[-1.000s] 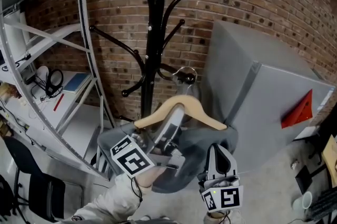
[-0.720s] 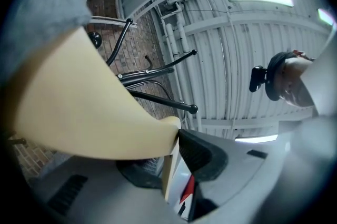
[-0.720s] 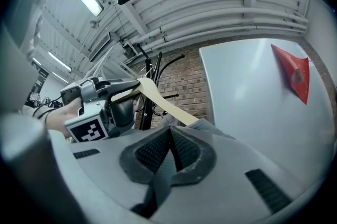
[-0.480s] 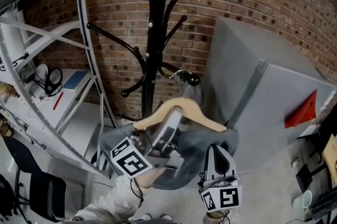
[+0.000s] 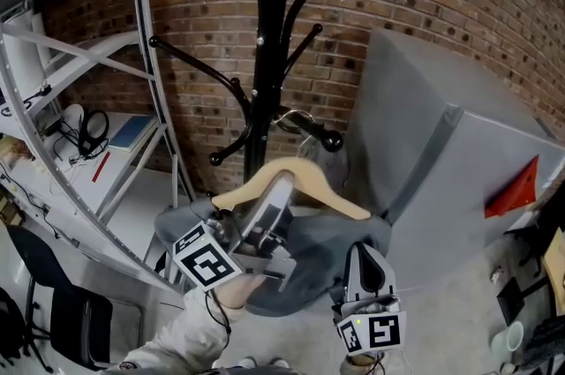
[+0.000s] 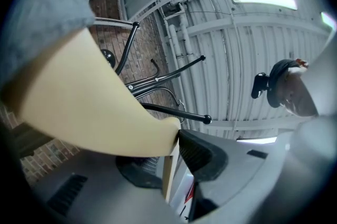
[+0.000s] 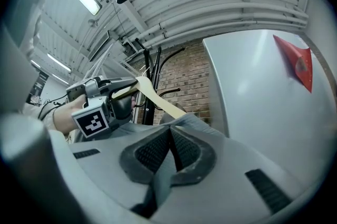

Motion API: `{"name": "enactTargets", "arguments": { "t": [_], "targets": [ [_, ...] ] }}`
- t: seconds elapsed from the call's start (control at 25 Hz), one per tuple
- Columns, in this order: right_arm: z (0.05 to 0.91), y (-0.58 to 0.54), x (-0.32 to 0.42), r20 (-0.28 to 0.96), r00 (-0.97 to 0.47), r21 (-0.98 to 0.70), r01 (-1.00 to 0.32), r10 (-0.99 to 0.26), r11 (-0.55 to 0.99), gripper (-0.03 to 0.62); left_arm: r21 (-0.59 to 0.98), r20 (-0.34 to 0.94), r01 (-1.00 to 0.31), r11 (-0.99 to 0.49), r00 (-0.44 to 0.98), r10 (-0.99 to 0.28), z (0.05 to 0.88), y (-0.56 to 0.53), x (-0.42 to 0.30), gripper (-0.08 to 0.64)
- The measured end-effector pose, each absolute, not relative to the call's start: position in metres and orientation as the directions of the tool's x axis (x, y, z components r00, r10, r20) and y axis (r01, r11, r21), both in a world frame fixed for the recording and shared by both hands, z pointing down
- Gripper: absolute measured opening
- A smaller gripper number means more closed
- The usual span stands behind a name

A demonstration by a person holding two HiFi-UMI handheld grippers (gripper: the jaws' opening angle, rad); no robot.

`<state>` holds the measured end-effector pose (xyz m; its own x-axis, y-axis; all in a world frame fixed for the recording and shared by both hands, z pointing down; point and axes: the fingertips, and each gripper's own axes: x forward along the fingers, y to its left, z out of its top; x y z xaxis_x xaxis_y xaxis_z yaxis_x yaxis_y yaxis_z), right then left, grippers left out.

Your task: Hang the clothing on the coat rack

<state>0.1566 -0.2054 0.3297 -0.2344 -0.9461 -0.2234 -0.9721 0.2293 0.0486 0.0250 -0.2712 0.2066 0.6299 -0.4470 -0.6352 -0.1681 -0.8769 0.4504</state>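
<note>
A pale wooden hanger (image 5: 305, 181) carries a grey garment (image 5: 322, 254) in front of the black coat rack (image 5: 269, 56). My left gripper (image 5: 270, 204) is shut on the hanger's middle, just under its metal hook (image 5: 297, 119). That hook sits at the rack's low arm with the ball tip (image 5: 334, 139). In the left gripper view the hanger's wood (image 6: 89, 107) fills the jaws and the rack's arms (image 6: 176, 113) lie beyond. My right gripper (image 5: 365, 257) is shut on a fold of the garment (image 7: 167, 165) at its lower right, below the hanger (image 7: 158, 99).
A tall grey cabinet (image 5: 441, 179) with a red triangle (image 5: 510, 191) stands right of the rack against the brick wall (image 5: 203, 20). White metal shelving (image 5: 97, 126) with small items is on the left. A black chair (image 5: 53, 311) is at the lower left.
My left gripper and the hanger have shifted a little to the left, and the hanger's left end is lower. The right gripper has held its place.
</note>
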Motion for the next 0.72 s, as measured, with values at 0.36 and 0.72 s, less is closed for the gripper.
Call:
{"name": "enactTargets", "arguments": {
  "t": [0.36,0.72],
  "targets": [
    [0.34,-0.217,0.136,-0.203,-0.246,0.031,-0.969,-0.948,0.245,0.021,0.428,-0.601,-0.249,-0.869,0.639,-0.479,0.223,-0.295,0.016,0.098],
    [0.349,-0.224,0.142,-0.185,-0.24,0.017,-0.97,-0.953,0.241,0.021,0.488,-0.598,-0.287,-0.824,0.578,-0.555,0.242,-0.331,0.006,0.097]
  ]
}}
